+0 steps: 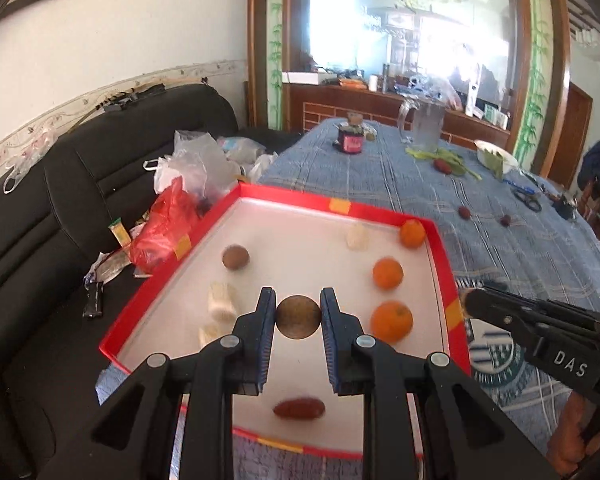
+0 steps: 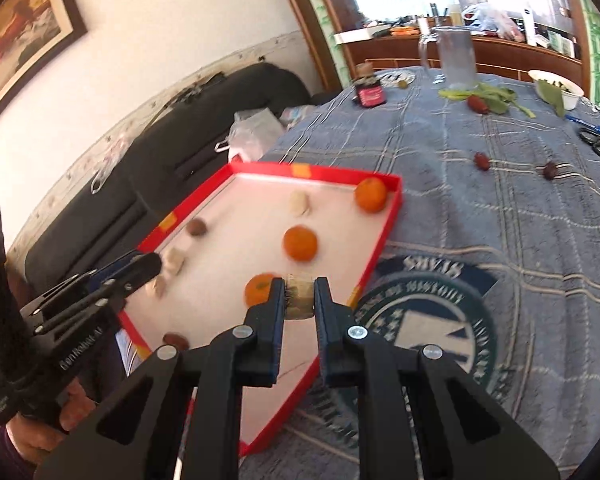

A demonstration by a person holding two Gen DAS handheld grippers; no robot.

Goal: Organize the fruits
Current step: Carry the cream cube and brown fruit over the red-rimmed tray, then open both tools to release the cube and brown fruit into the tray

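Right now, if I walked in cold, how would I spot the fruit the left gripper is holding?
Find the red tray on the blue tablecloth. Over its white floor, the left gripper clamps a round brown kiwi between blue pads. Unlike the other kiwi lying loose near the sofa side, this one sits between the fingers, beside three oranges.

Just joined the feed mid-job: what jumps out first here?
The red-rimmed white tray on the blue checked tablecloth, with three oranges along its right side. The left gripper grips a round brown kiwi above it; the right gripper clamps a pale cut chunk.
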